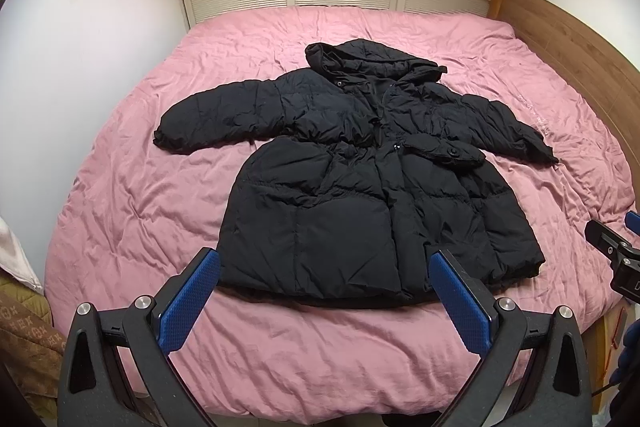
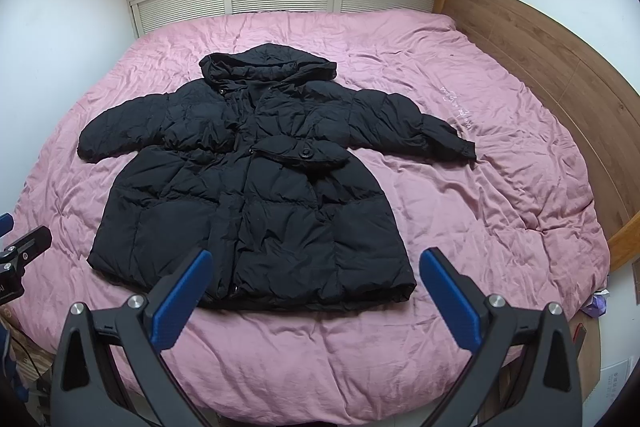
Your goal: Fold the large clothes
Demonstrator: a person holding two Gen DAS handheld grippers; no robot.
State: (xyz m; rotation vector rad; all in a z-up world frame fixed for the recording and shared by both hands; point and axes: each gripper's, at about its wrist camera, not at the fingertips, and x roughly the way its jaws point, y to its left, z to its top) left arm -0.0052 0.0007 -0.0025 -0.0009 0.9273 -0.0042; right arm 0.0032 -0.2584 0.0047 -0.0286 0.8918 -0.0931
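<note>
Start of fold, nothing grasped yet. Left gripper [image 1: 324, 281] hovers over the near edge of the bed, jaws spread wide, empty. Black puffer coat [image 1: 360, 179] lies flat, front up, centred on the pink duvet [image 1: 132, 195]: left sleeve [image 1: 212, 119] out, hood [image 1: 360, 61] at the far end, right sleeve [image 1: 508, 131] out, hem nearest. Right gripper [image 2: 316, 277] likewise released, empty, above the hem. Likely next: each gripper reaches its own sleeve cuff, pinches thick padding, folds inward across the body.
</note>
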